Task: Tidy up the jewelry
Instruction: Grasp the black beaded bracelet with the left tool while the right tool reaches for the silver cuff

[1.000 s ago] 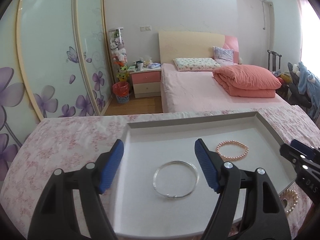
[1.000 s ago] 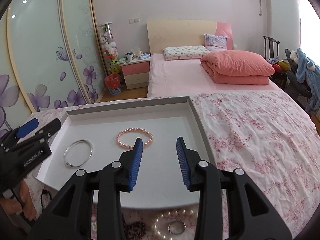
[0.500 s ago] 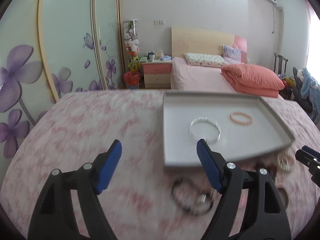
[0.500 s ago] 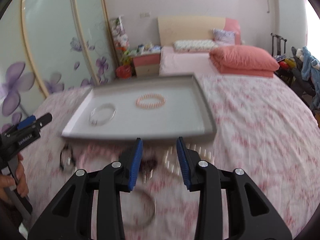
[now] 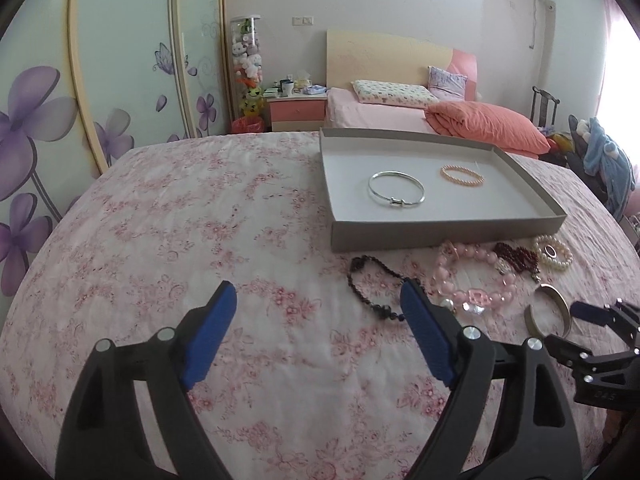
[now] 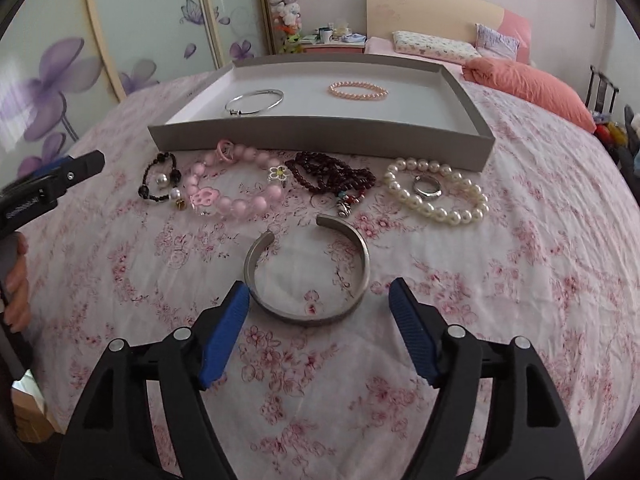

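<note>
A grey tray (image 6: pixel 320 140) on the floral cloth holds a silver bangle (image 6: pixel 254 102) and a pink pearl bracelet (image 6: pixel 358 91); the tray also shows in the left wrist view (image 5: pixel 440 232). In front of it lie a black bead bracelet (image 6: pixel 158 178), a pink bead bracelet (image 6: pixel 232 188), dark red beads (image 6: pixel 332 174), a white pearl bracelet (image 6: pixel 438 196) around a silver ring (image 6: pixel 427 186), and a silver cuff (image 6: pixel 308 268). My right gripper (image 6: pixel 320 300) is open just short of the cuff. My left gripper (image 5: pixel 318 304) is open and empty, left of the black bracelet (image 5: pixel 372 284).
The table is covered by a pink floral cloth (image 5: pixel 200 220). Behind it are a bed (image 5: pixel 400 116), a nightstand (image 5: pixel 296 112) and sliding wardrobe doors (image 5: pixel 100 80). A chair with clothes (image 5: pixel 600 160) stands at the right.
Both grippers have pulled back from over the tray to the near side of the table. The right gripper has opened wider and now faces the silver cuff.
</note>
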A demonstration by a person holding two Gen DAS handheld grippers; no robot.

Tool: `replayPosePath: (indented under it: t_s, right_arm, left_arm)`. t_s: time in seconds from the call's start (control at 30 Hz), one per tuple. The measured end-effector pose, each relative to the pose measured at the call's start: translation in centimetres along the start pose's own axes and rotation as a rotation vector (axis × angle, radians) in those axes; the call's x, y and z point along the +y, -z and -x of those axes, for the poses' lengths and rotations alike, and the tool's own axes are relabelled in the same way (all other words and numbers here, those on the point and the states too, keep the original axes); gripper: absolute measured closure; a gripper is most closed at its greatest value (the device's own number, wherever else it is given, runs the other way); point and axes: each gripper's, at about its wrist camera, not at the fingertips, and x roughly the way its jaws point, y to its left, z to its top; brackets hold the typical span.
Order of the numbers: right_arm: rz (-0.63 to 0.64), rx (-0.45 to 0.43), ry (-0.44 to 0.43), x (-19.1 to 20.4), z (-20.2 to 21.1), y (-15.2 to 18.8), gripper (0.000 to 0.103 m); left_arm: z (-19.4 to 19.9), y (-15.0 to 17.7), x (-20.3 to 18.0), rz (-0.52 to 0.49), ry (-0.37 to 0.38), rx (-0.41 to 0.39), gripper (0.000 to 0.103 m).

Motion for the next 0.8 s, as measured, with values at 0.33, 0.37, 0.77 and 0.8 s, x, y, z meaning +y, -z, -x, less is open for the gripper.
replayPosePath:
  t_s: [0.33, 0.37, 0.77, 0.8]
  right_arm:
    - [0.024, -0.005, 0.026, 0.6, -0.6, -0.7, 0.034]
    - [0.021, -0.005, 0.032, 0.5, -0.6, -0.7, 0.035]
    - [-0.069, -0.009, 0.094, -1.3, -0.2, -0.2, 0.035]
    - [-0.067, -0.009, 0.092, -1.3, -0.2, -0.2, 0.035]
  left_arm:
    - [-0.8, 0.6, -1.4, -0.049, 0.015, 0.027, 0.021]
    - [-0.8, 0.6, -1.6, -0.054, 0.016, 0.029, 0.021]
    - [-4.3, -0.2, -1.8, -0.003, 0.056, 0.129, 0.043]
    - [-4.6, -0.3, -1.7, 0.005, 0.057, 0.138, 0.048]
